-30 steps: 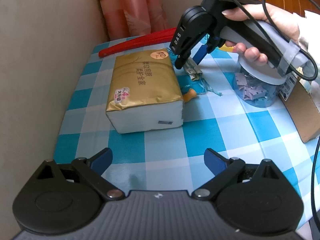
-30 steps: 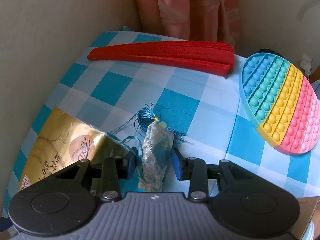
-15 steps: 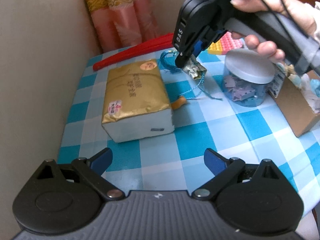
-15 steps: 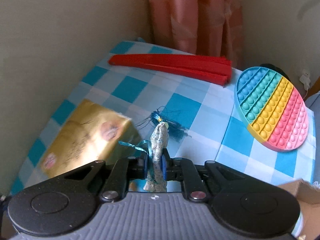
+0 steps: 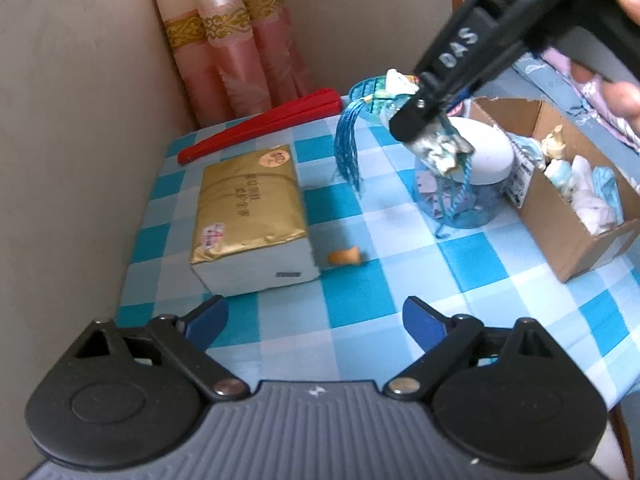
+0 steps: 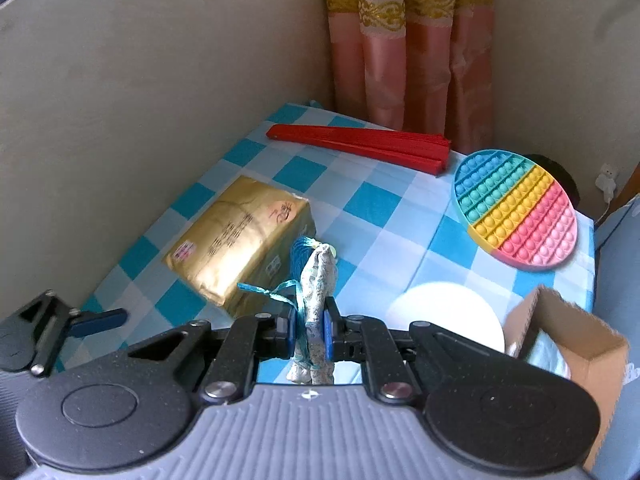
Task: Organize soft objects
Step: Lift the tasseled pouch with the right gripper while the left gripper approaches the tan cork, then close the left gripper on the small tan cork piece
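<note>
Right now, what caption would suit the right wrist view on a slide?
Right gripper shut on a tasselled sachet, lifted over the checked table near the gold tissue pack.

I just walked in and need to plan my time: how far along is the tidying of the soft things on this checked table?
Done: the cardboard box already holds some soft items. In hand: the right tongs are shut on the fabric sachet, lifted off the table, its blue tassel dangling. Left: the gold tissue pack and a small orange piece lie on the cloth; the left tongs are open and empty.
</note>
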